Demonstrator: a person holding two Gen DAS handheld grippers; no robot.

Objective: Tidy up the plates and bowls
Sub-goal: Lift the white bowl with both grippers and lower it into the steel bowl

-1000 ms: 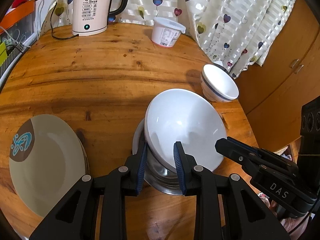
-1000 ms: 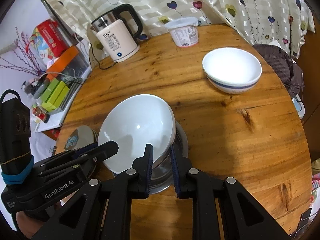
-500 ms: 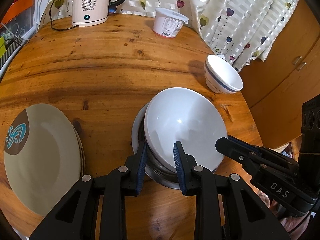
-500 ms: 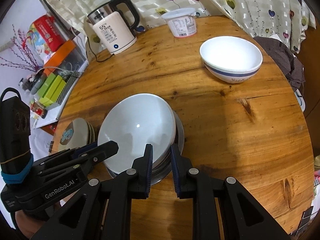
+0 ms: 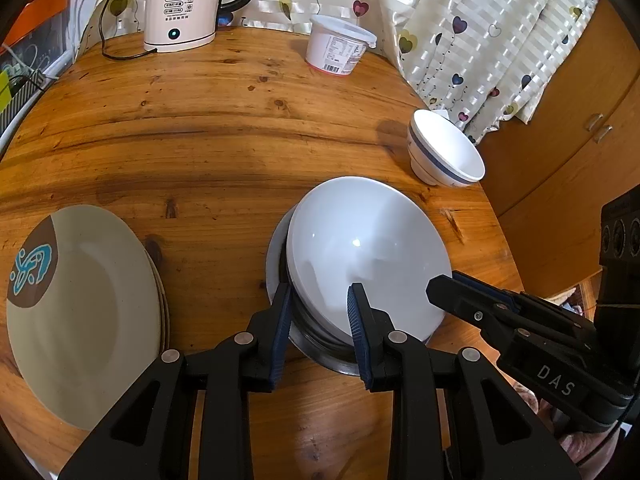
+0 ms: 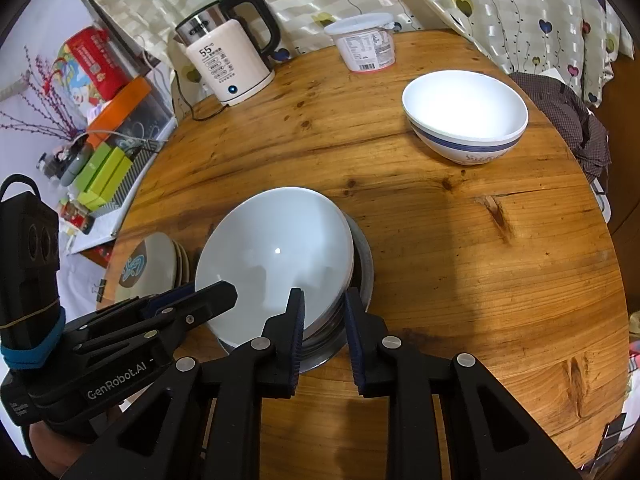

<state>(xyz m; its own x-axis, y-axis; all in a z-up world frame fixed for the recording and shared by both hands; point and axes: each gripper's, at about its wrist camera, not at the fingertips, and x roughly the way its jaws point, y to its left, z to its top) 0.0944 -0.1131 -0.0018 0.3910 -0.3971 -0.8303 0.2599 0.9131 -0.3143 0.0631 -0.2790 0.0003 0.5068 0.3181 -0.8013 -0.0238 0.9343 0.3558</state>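
Observation:
A large white bowl [image 5: 364, 252] sits tilted on top of a stack of metal and white bowls [image 5: 320, 344] on the round wooden table [image 5: 200, 140]. My left gripper [image 5: 320, 312] straddles the near left rim of that stack, jaws shut on the rim. My right gripper [image 6: 324, 312] is shut on the near right rim of the same white bowl [image 6: 276, 256]. A white bowl with a blue band [image 6: 464, 116] stands alone at the far right; it also shows in the left wrist view [image 5: 444, 152]. A stack of beige plates [image 5: 80, 304] lies at the left.
A cream kettle [image 5: 184, 4] with its cord stands at the table's back. A white lidded tub [image 5: 340, 48] stands next to it. A heart-print curtain [image 5: 460, 20] hangs behind. Boxes and clutter [image 6: 100, 152] crowd a shelf left of the table. A wooden cabinet [image 5: 580, 120] is at the right.
Both grippers, holding the bowl stack, have lowered and drawn back slightly toward the table's near side; the stack now rests on the table. The grips have not changed.

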